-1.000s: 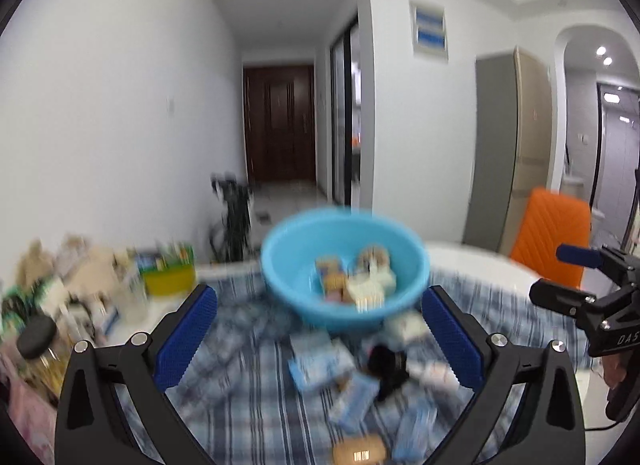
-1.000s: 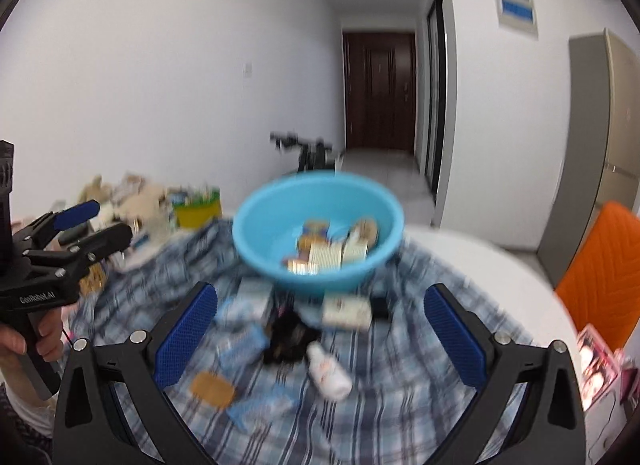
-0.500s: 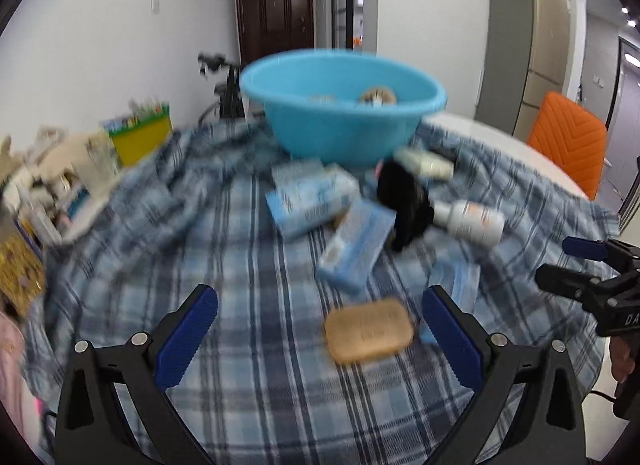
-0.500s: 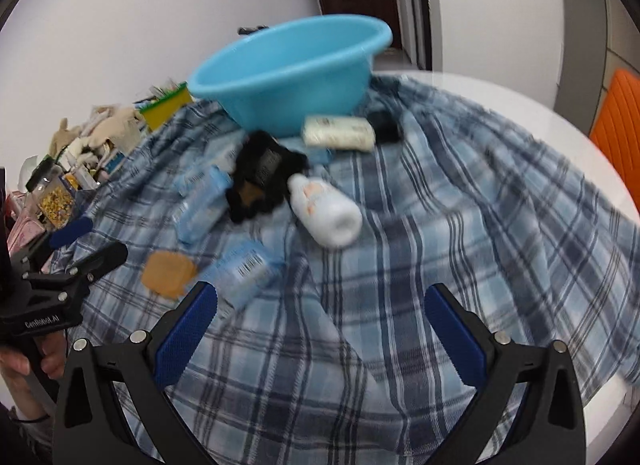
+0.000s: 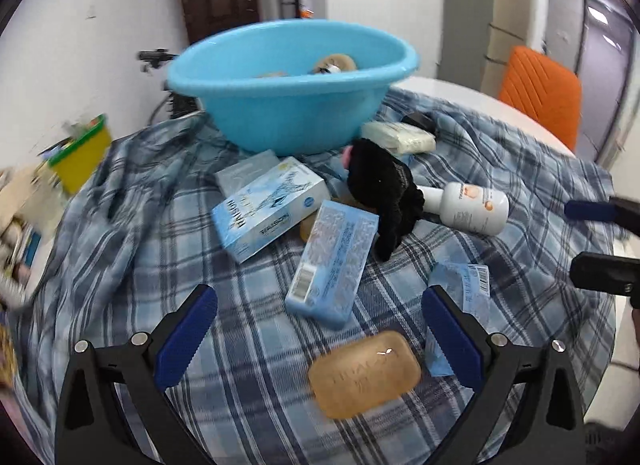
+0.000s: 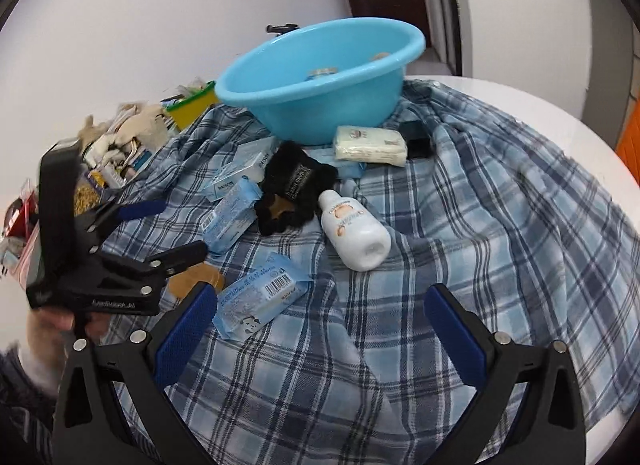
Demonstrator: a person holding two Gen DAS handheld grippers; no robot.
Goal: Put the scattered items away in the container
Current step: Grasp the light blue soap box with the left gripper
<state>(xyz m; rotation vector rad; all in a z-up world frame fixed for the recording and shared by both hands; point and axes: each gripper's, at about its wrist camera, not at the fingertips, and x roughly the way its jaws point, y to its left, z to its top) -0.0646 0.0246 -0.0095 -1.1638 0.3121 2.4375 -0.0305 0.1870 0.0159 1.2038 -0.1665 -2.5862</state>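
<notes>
Left gripper: my left gripper is spread wide, holds nothing, hovers low over the amber soap bar, which sits between the blue pads, nearer the right one.
Right gripper: my right gripper also wide and empty, over bare plaid cloth; white lotion bottle lies ahead of it.
Risk 1: soap bar looks smooth and rounded, I judge it could squirt out of the pads if I close off-centre.
Risk 2: blue wipes packet lies touching or just beside the right pad; closing may snag it along with the soap.
Risk 3: cloth is loose and rumpled, a low grab could pinch fabric and drag the whole pile.
Risk 4: the two grippers are near each other in both views, a clash is possible if both go for the middle.
Risk 5: left view is a bit motion-blurred, so my aim is less sure.
Container: blue plastic basin stands at the far side of the cloth, upright, a few items already inside, cannot tell which.
Scattered items: long light-blue box, bigger blue-white carton, black fuzzy item, white wrapped pack by the basin wall; all outside the basin, clustered just in front of it.
Progress: I judge most of the tidying is not yet done.
</notes>
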